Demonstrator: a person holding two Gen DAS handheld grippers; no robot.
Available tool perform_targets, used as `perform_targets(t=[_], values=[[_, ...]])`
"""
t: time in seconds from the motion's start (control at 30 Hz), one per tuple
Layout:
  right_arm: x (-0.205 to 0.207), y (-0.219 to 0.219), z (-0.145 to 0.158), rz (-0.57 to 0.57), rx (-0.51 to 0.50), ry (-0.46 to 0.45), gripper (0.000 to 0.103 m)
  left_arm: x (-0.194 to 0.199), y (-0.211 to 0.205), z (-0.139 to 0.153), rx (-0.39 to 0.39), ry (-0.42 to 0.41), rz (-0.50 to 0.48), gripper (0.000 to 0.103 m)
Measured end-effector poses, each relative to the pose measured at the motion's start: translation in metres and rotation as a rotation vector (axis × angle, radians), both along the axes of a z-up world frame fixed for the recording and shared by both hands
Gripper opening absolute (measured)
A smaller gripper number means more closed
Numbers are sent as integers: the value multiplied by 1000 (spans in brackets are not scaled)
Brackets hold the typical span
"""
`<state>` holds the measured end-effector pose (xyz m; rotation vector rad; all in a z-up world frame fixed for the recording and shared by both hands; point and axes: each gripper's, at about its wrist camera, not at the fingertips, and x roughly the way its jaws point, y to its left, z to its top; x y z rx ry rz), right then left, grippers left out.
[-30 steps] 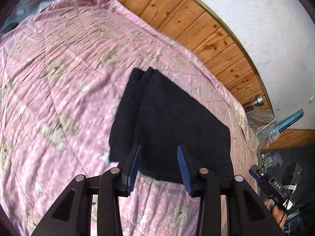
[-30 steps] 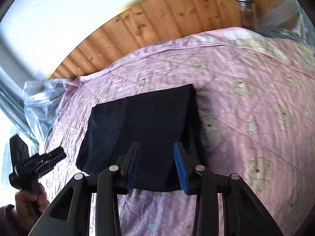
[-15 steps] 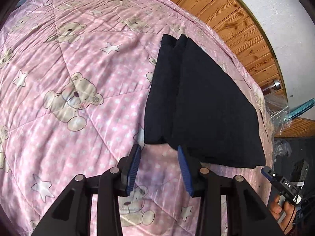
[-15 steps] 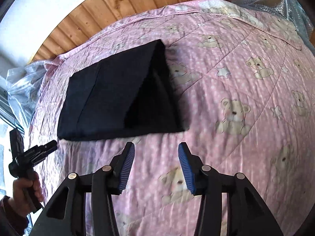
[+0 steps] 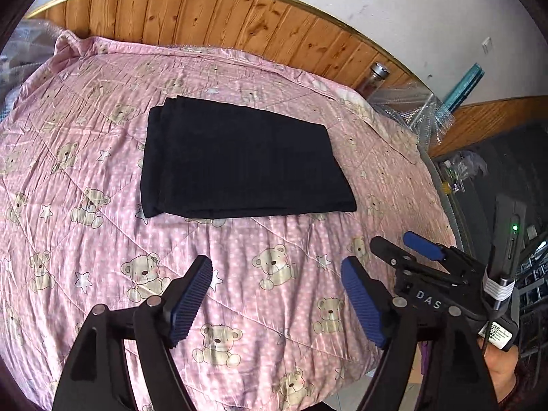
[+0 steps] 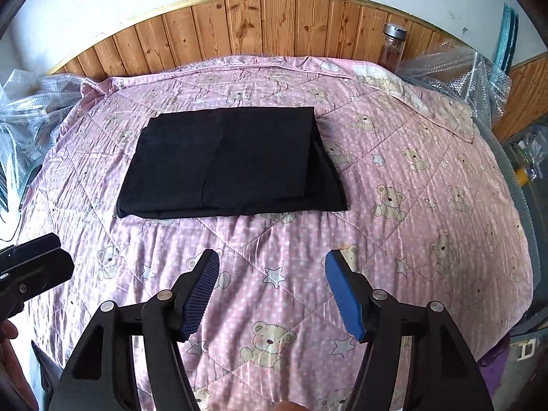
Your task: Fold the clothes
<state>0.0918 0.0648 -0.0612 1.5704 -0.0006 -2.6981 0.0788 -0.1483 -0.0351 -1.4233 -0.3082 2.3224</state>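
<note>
While the folded black garment (image 5: 236, 161) lay flat on the pink bear-print quilt (image 5: 267, 274) that covered the bed, both pairs of tongs hung above the near part of the quilt, well apart from the cloth. The left tongs (image 5: 277, 298) stood wide, blue ribbed pads (image 5: 191, 294) spread with nothing between them but quilt. The right tongs (image 6: 274, 291) were likewise wide and empty, and their pads (image 6: 342, 294) framed a patch of stars and bears. Seen from the right wrist, the garment (image 6: 229, 164) formed a neat dark rectangle toward the far half of the bed, with layered edges showing along its near side and a lower layer sticking out at its right end. Beyond it ran a wooden wall panel (image 6: 260, 24) topped by a gold-coloured trim, under a white wall. A glass bottle with a metal cap (image 6: 392, 48) stood at the far right corner of the bed against the panel, next to crumpled bubble wrap (image 6: 455, 68). More clear wrap (image 6: 30, 102) lay off the left edge of the bed. In the left wrist view the right tongs appeared at the lower right (image 5: 421, 257), marked with the letters DAS, with a small green light glowing on a device behind them and part of a hand (image 5: 500, 373) beneath.
</note>
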Motion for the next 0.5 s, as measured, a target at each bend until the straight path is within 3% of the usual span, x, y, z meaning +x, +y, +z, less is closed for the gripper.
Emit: perform_targets(t=[0.27, 0.5], values=[[14, -18, 6, 4, -26, -8, 62, 26, -10, 9, -30, 40, -17, 79], [23, -23, 5, -3, -103, -32, 61, 42, -7, 16, -153, 109, -2, 79]])
